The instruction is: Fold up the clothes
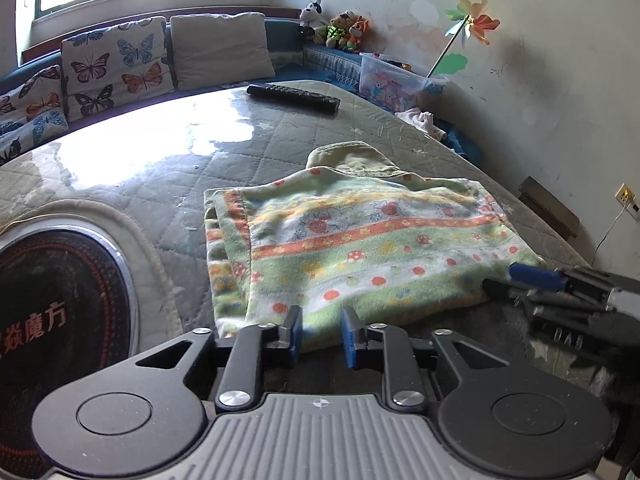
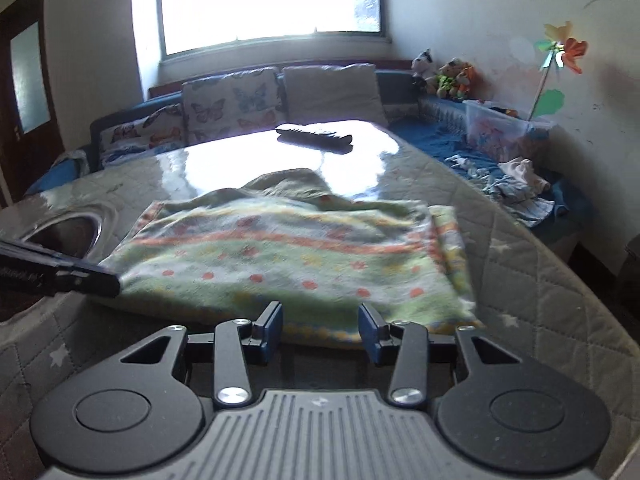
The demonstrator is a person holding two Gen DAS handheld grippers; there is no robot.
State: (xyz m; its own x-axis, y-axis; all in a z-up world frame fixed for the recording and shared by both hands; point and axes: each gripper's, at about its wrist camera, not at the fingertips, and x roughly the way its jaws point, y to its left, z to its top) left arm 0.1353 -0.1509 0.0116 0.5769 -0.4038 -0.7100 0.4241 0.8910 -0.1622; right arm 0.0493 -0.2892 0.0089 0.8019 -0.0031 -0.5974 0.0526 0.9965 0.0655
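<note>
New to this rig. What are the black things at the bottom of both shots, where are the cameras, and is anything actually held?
No robot here: a person holds a pair of hand tongs in each hand, with a fisheye camera on each looking forward along the fingers. One picture is from the left tongs, the other from the right tongs; each also catches the other pair at its edge. Both point at a folded flowery green garment lying on a quilted table cover. Further back lies a remote control; to the left a round cooker plate is set into the table. Cushions, soft toys and a pinwheel sit behind. Both tongs stand open at the garment's near edge, with nothing gripped.
</note>
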